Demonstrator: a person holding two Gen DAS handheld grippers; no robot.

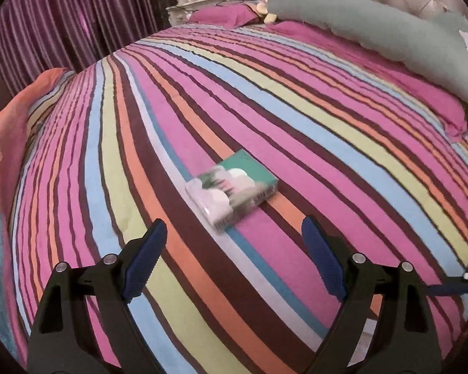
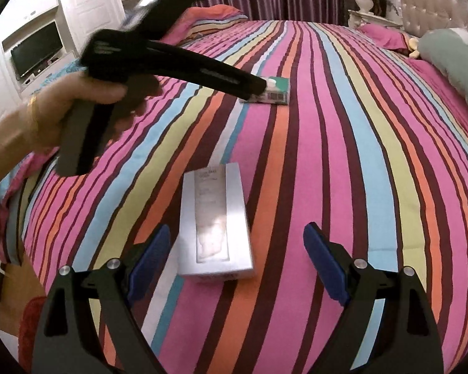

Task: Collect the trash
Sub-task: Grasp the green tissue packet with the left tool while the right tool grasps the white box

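My left gripper (image 1: 234, 237) stands wide open at the bottom of its frame with nothing between the blue pads, and the green packet (image 1: 234, 188) lies just above them at centre frame on the striped bedspread (image 1: 312, 131). My right gripper (image 2: 237, 241) is open too, its pads flanking the near end of the white box (image 2: 215, 224) at lower centre without touching it. In the right view, the left hand (image 2: 78, 99) at the left edge holds the left gripper, whose tip reaches the green packet at upper centre. Teal bolster (image 1: 390, 28) at upper right.
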